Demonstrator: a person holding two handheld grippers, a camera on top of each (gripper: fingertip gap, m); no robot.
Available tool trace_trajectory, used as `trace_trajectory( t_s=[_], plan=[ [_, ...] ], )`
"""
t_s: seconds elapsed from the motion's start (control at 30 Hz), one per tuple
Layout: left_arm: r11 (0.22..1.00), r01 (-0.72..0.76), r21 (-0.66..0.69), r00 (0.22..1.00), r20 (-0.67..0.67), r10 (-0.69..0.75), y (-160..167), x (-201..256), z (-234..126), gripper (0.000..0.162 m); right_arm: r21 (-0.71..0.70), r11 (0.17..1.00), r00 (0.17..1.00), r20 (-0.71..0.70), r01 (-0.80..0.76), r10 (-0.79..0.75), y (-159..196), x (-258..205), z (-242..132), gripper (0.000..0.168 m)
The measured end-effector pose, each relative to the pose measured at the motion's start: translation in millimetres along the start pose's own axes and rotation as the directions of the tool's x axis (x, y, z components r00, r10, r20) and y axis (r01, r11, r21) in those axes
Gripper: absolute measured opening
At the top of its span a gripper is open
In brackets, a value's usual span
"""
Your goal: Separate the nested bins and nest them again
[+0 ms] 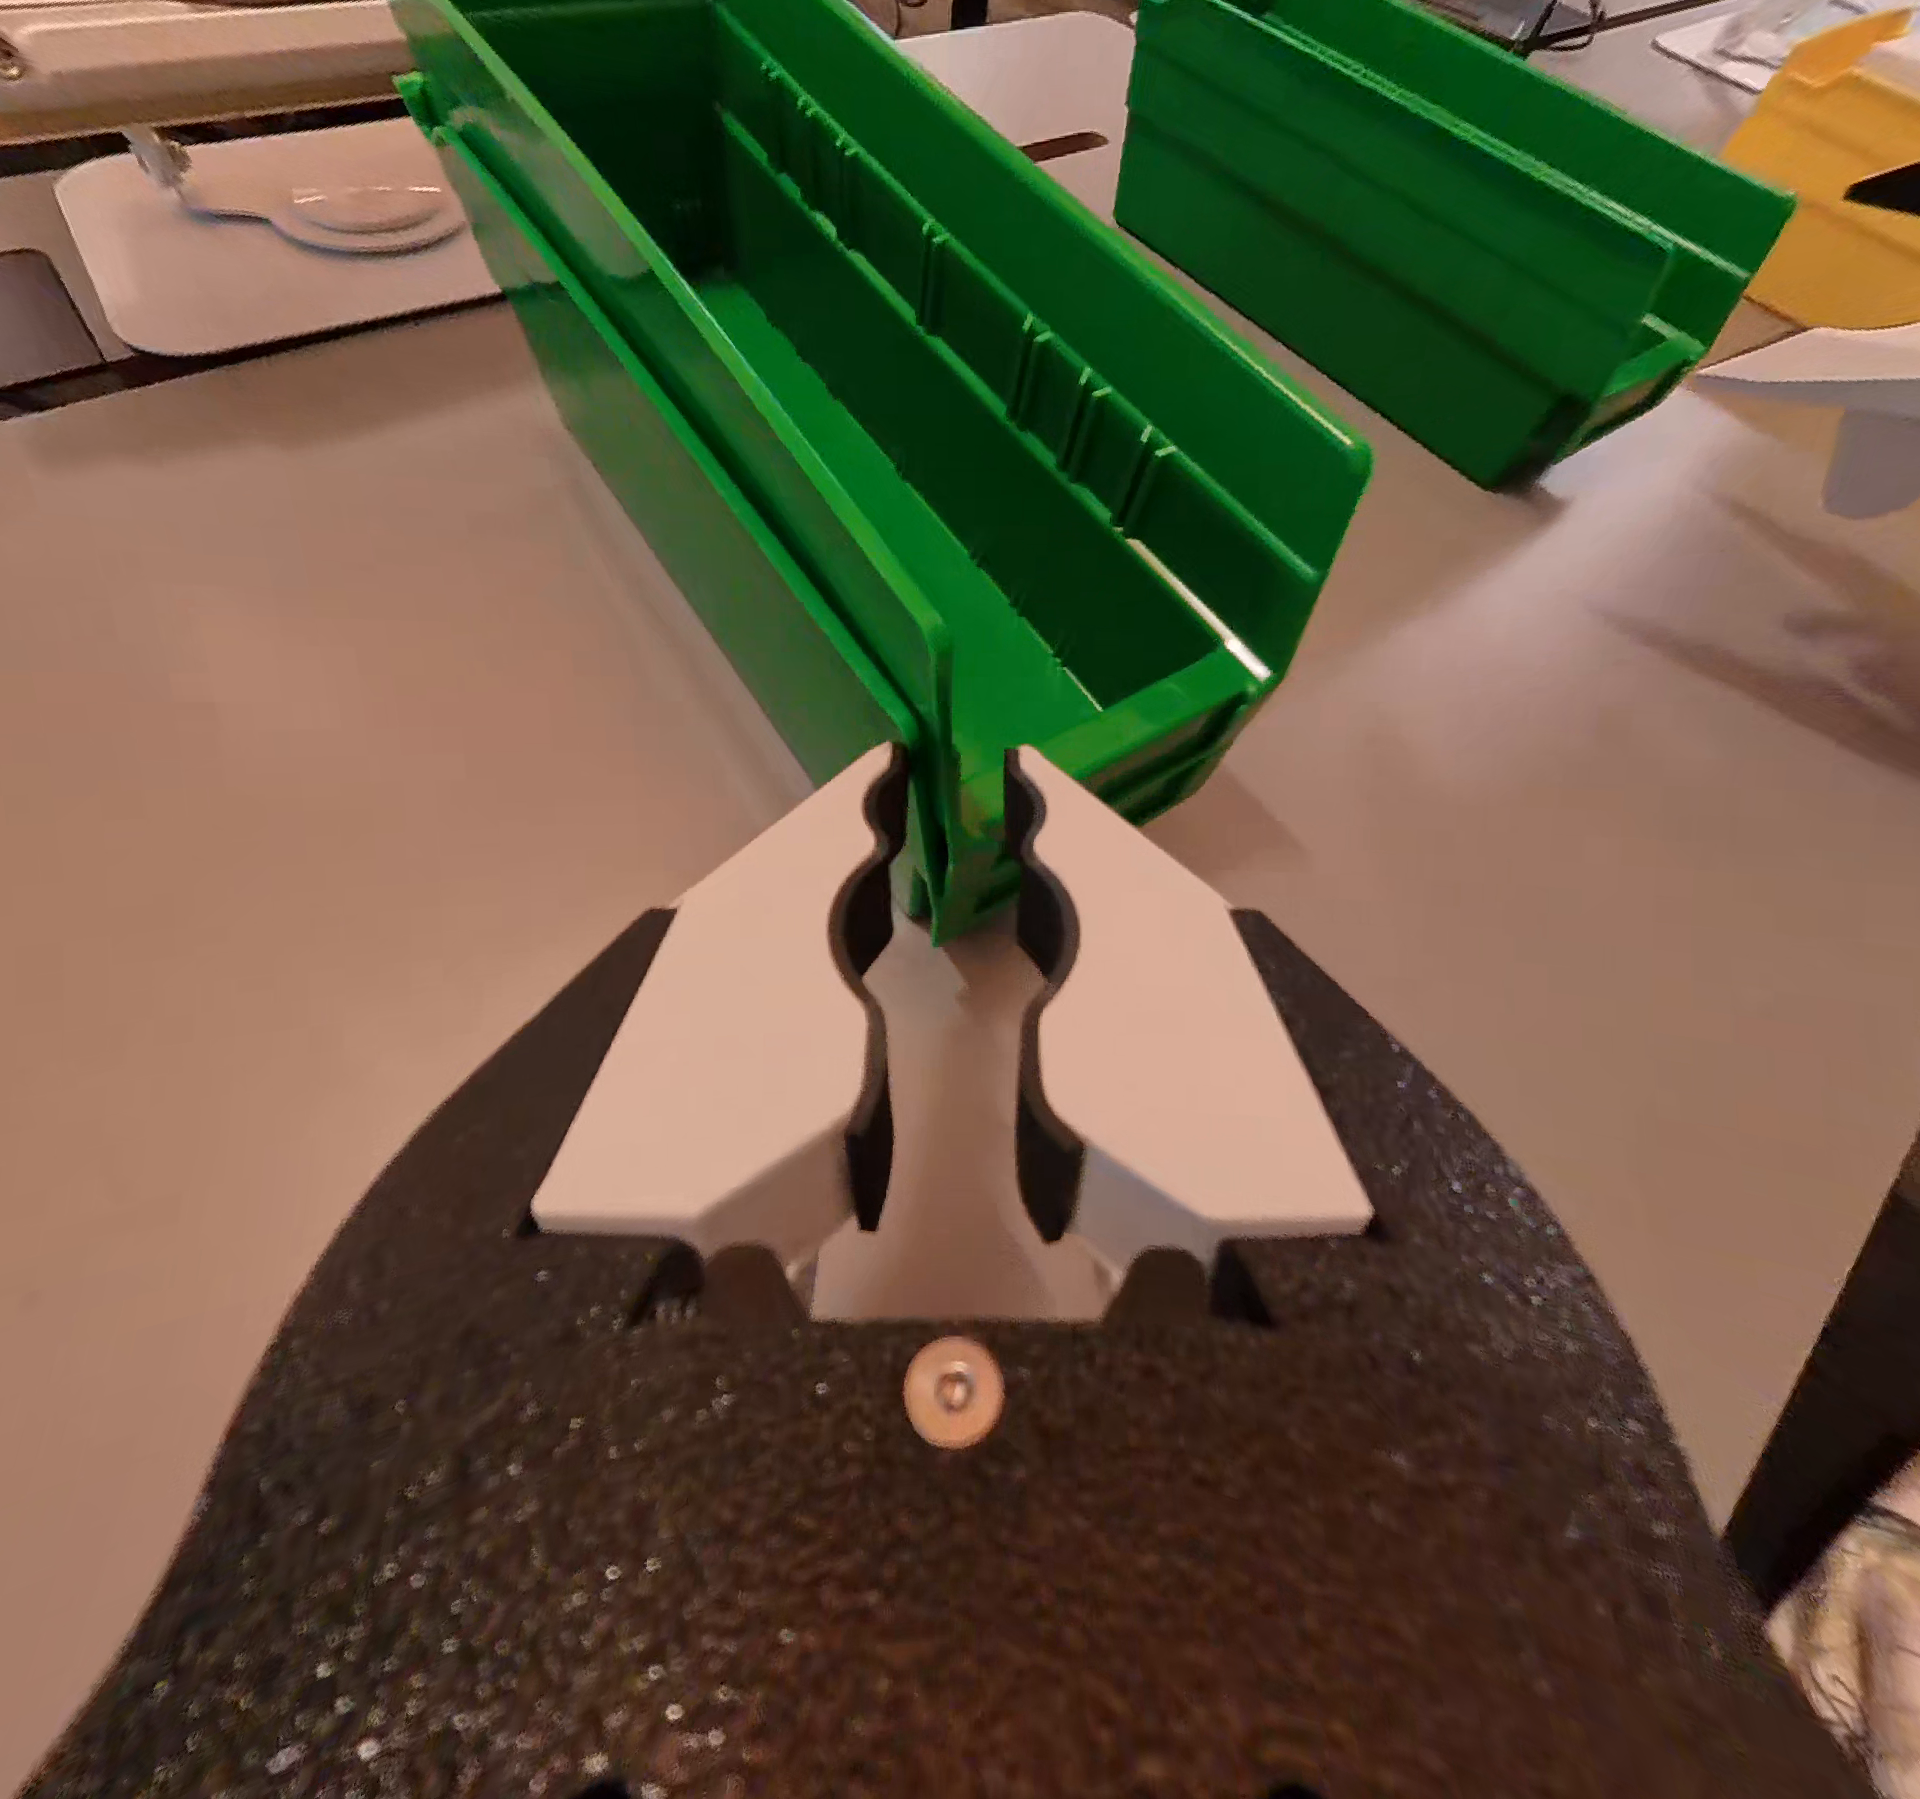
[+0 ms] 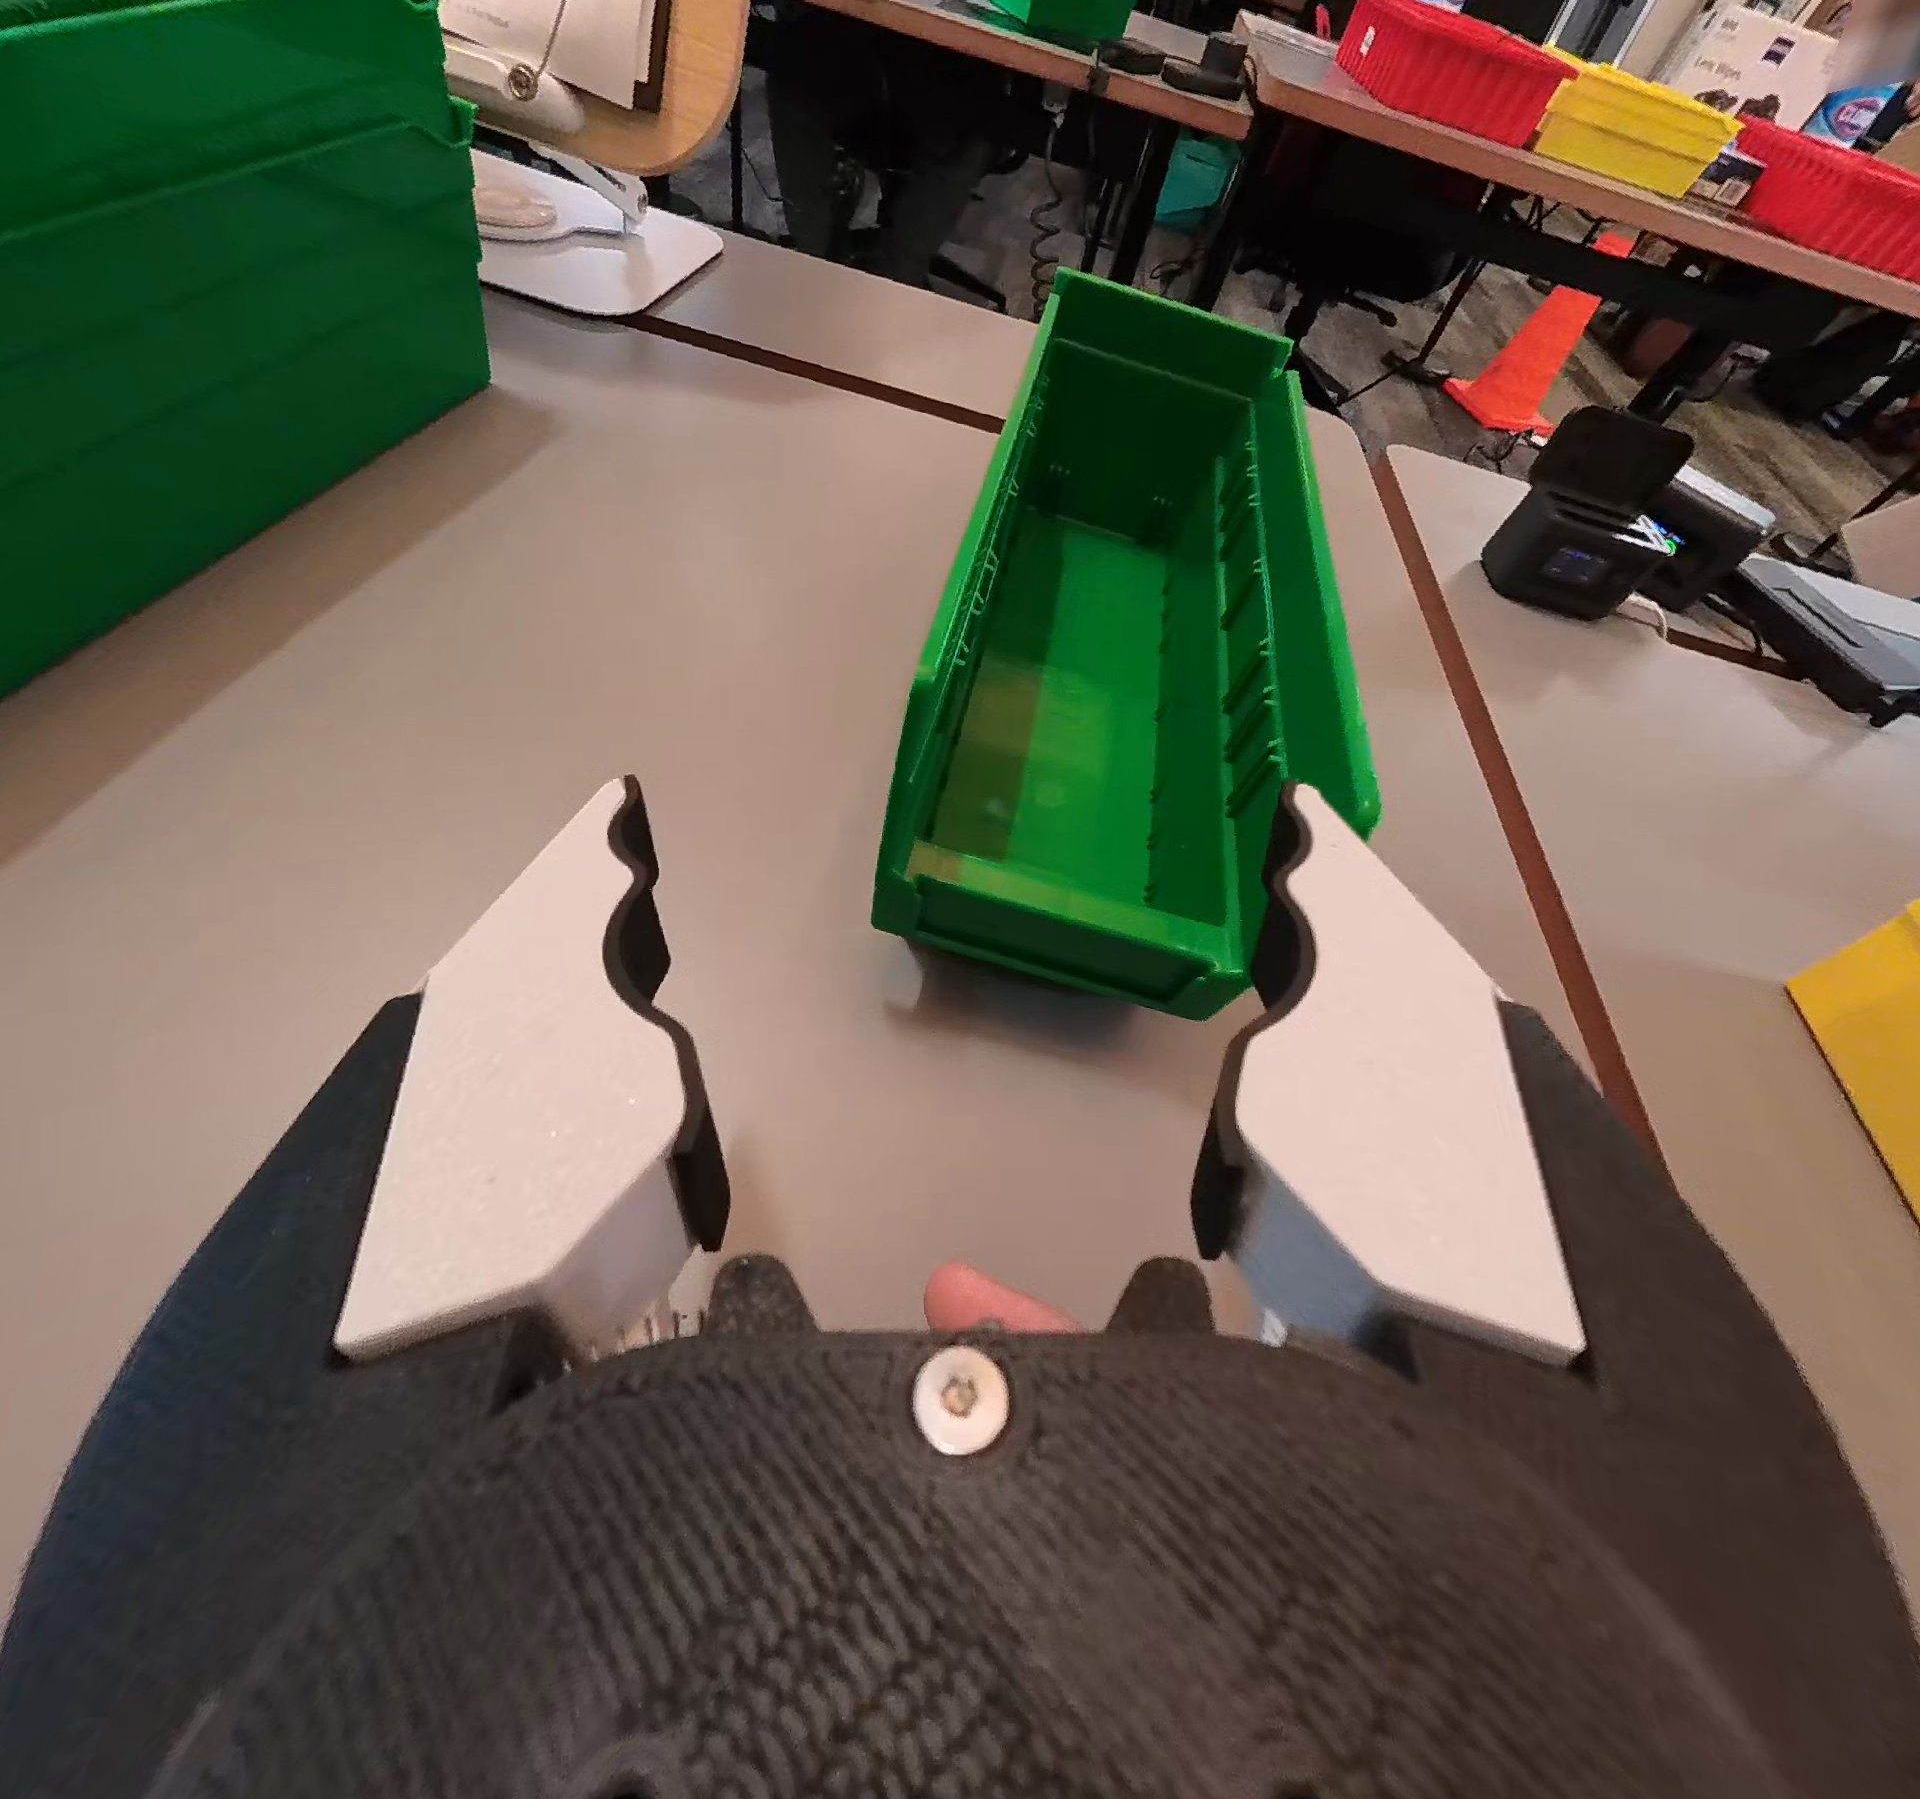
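Clamping the near corner wall of a nested stack of green bins [image 1: 852,378], the left gripper [image 1: 954,814] is seen with its jaws nearly closed on the doubled plastic edge, which stands straight ahead of the fingertips and runs away from them across the grey table [image 1: 312,710]. At least two shells appear to be pinched together there, so a grip on the inner wall alone would be needed if the bins are to be parted. Ahead and to the right of that gripper, well apart from the stack, a second green bin [image 1: 1403,222] is set on the table. The right gripper [image 2: 961,897] is held spread wide and empty, with a single green bin [image 2: 1122,669] lying just ahead, its near right corner close to the right fingertip. Whether that fingertip touches the bin cannot be told. A good next move is judged to be a square pinch on that bin's near end wall, followed by a level lift. A tilted entry into the stack could be expected to jam against the inner ribs.
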State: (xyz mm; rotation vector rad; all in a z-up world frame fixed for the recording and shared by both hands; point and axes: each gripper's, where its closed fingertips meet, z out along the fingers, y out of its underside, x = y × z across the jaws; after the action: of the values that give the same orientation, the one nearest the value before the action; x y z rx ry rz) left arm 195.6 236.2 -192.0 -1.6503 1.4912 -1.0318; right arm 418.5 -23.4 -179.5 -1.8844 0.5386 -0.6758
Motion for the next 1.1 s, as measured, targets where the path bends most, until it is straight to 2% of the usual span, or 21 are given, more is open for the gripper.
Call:
trace_trajectory(
  t_s=[0.1, 0.4, 0.63, 0.8, 0.97, 1.1],
  plan=[
    [1.000, -0.023, -0.009, 1.000, -0.002, 0.023, -0.7, 6.9, 4.3, 0.008, -0.004, 1.000, 1.000, 0.000, -0.003, 0.003, 1.8, 1.5, 0.7, 0.115],
    [0.998, -0.052, -0.031, 0.997, 0.053, 0.054, -3.7, 9.2, 8.9, 0.011, 0.000, 1.000, 1.000, -0.018, -0.015, 0.015, 3.0, 9.3, -1.2, 0.115],
    [0.996, -0.010, 0.094, 0.999, 0.045, 0.005, -25.7, 11.2, -4.4, 0.039, 0.002, 1.000, 0.999, -0.042, -0.021, 0.021, 3.2, 18.2, -4.3, 0.117],
    [0.984, -0.053, 0.167, 0.990, 0.141, 0.029, -45.5, -5.4, -21.9, 0.065, 0.008, 0.999, 0.997, -0.066, -0.046, 0.046, 4.4, 29.0, -7.6, 0.121],
    [0.963, -0.130, 0.236, 0.962, 0.265, 0.065, -65.4, -29.8, -34.2, 0.091, 0.020, 0.996, 0.993, -0.084, -0.087, 0.089, 3.6, 38.1, -11.0, 0.135],
    [0.958, -0.149, 0.245, 0.951, 0.301, 0.071, -76.6, -47.1, -32.4, 0.102, 0.032, 0.992, 0.988, -0.088, -0.123, 0.125, 1.4, 43.3, -14.6, 0.138]
  ],
)
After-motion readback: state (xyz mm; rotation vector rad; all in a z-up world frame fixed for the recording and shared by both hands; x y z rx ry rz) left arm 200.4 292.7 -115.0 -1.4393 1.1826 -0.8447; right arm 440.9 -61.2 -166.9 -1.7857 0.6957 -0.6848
